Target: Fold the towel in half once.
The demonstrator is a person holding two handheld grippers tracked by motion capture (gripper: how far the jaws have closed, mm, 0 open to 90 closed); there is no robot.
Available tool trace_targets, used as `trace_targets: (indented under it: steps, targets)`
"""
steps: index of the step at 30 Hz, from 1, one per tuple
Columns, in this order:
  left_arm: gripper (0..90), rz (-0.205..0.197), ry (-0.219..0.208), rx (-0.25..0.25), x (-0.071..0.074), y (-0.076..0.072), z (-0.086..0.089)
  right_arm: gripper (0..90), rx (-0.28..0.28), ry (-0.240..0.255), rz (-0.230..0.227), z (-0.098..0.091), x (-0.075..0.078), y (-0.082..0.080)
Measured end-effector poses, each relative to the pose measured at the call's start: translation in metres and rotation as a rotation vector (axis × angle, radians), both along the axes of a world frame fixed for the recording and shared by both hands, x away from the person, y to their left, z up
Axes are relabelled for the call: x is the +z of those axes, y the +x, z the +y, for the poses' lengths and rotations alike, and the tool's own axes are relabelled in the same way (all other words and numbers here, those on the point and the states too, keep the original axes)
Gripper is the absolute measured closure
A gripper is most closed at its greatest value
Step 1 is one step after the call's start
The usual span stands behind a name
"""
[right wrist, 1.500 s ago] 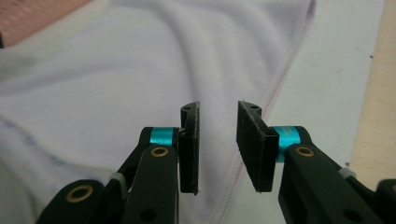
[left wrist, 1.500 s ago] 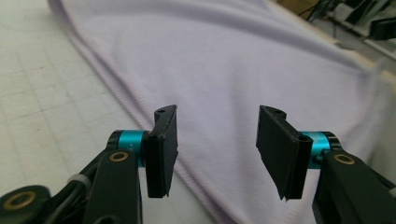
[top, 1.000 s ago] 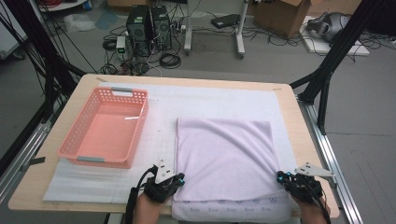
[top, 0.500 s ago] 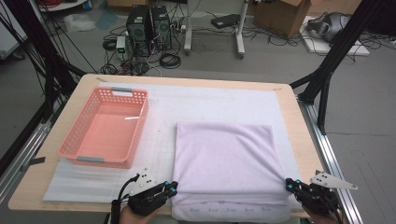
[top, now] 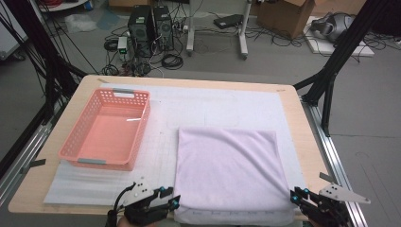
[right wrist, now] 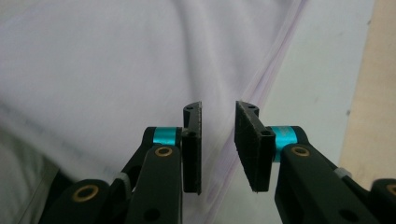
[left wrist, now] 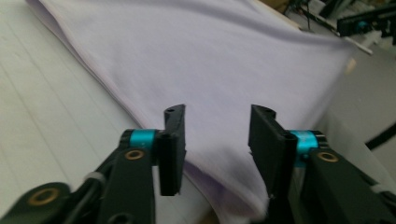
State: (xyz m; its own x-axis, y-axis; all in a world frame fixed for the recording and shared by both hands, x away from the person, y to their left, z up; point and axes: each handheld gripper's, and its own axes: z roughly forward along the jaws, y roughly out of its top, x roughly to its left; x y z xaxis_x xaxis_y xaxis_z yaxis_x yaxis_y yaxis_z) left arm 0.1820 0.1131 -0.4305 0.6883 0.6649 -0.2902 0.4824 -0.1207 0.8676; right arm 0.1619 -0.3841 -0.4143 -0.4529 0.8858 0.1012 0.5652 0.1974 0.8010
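On the table's near edge, a folded lilac towel (top: 231, 175) lies flat, ready for another fold. Left gripper (top: 174, 202) and right gripper (top: 294, 196) flank its near corners; both have just been opening and hold nothing.

The left gripper (top: 174, 201) sits low at the near edge, left of centre, its black body angled so the jaws point right and slightly away. In the left gripper view (left wrist: 217, 140) its jaws stand well apart, having just been opening, with nothing clamped between the pads. A cable loops from its back towards the person, and a pale plate rides on top.

The right gripper (top: 294, 196) sits at the near right corner, its jaws pointing left. In the right gripper view (right wrist: 218, 140) its jaws show a narrower gap, also just opened, pads pressing on nothing.
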Motion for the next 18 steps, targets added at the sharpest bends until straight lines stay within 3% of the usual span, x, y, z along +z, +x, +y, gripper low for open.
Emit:
trace_targets:
  steps: [4,8,10,12,18]
  targets:
    - [51.5,-0.022,-0.019,0.053,0.002,0.028,-0.001,67.9,-0.031,0.027,-0.022,-0.002,0.000,0.019]
    - [49.7,-0.036,-0.014,0.083,0.000,0.046,-0.003,67.2,-0.040,0.036,-0.026,-0.001,-0.003,0.037]
    - [52.0,-0.051,0.002,0.087,-0.001,0.055,-0.003,67.7,-0.032,0.025,-0.029,0.000,-0.005,0.045]
    - [63.0,-0.063,0.013,0.080,-0.001,0.062,-0.004,69.5,-0.023,0.011,-0.032,0.002,-0.007,0.055]
    - [61.1,-0.029,-0.003,0.056,-0.003,0.088,-0.005,70.6,-0.035,0.007,-0.024,0.005,-0.009,0.096]
